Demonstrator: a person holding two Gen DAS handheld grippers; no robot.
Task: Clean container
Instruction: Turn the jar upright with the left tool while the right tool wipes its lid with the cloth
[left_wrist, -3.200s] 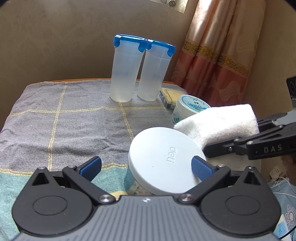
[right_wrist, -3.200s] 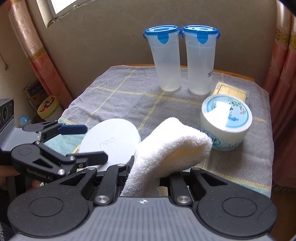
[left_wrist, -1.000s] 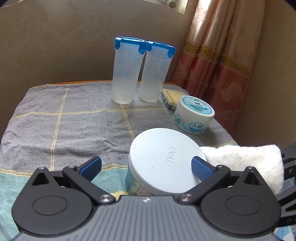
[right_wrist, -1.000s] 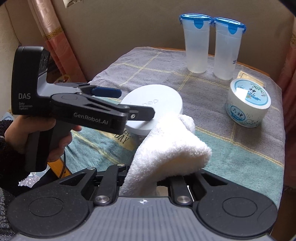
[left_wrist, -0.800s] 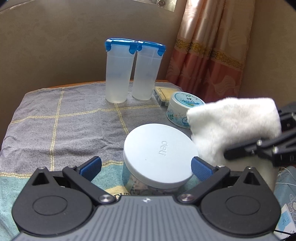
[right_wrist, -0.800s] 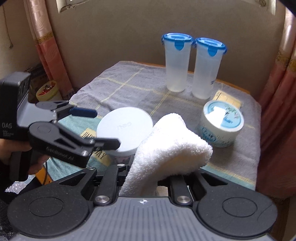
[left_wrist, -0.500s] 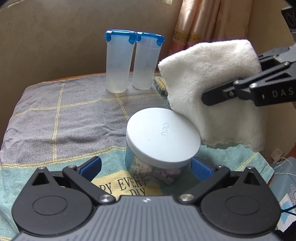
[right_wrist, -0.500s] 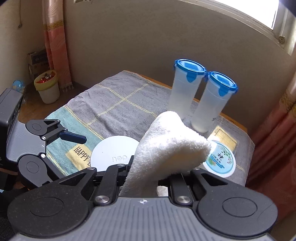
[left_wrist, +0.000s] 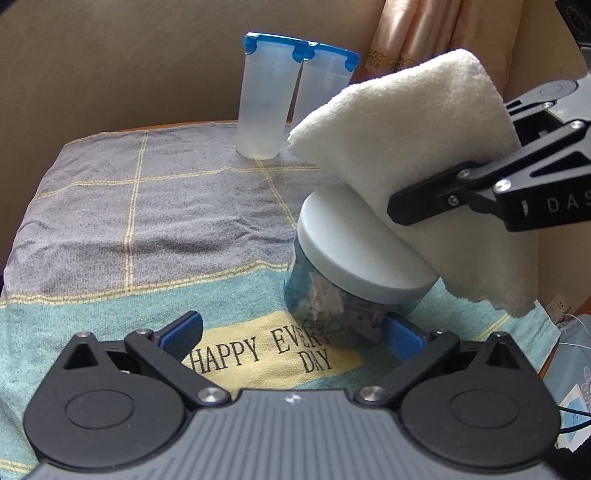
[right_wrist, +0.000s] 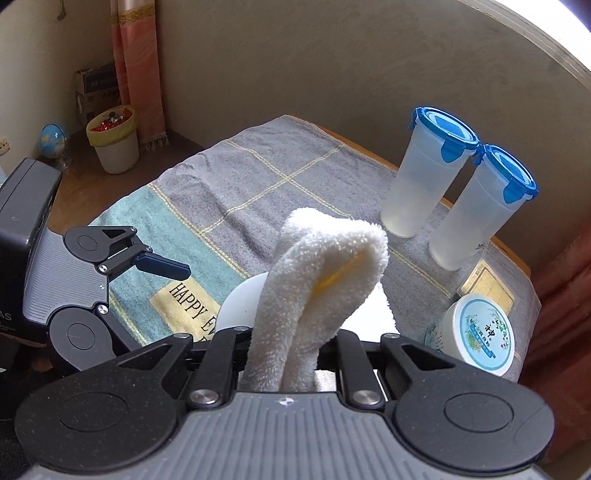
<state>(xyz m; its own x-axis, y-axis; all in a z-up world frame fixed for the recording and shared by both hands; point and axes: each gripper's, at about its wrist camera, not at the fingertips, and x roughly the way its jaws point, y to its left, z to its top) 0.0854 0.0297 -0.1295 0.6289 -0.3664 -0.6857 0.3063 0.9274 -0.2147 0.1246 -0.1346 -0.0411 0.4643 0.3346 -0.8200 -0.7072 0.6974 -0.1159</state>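
Observation:
The container, a clear jar (left_wrist: 332, 306) with a white lid (left_wrist: 347, 247), stands on the cloth-covered table (left_wrist: 129, 206). My left gripper (left_wrist: 291, 332) is open around the jar's base: the right blue pad (left_wrist: 402, 338) is close beside it and the left pad (left_wrist: 181, 328) is well clear. My right gripper (right_wrist: 286, 347) is shut on a folded white towel (right_wrist: 325, 266). In the left wrist view the towel (left_wrist: 406, 147) drapes over the right part of the lid. In the right wrist view only a sliver of the lid (right_wrist: 240, 306) shows.
Two tall translucent tumblers with blue lids (right_wrist: 421, 184) (right_wrist: 476, 218) stand at the back of the table. A round tub with a printed lid (right_wrist: 476, 332) and a flat yellow box (right_wrist: 484, 288) lie near the right edge. A lined bin (right_wrist: 114, 144) sits on the floor.
The right gripper has lifted the towel from beside the jar and brought it over the lid. The left gripper has sunk lower, so the jar's clear side now shows.

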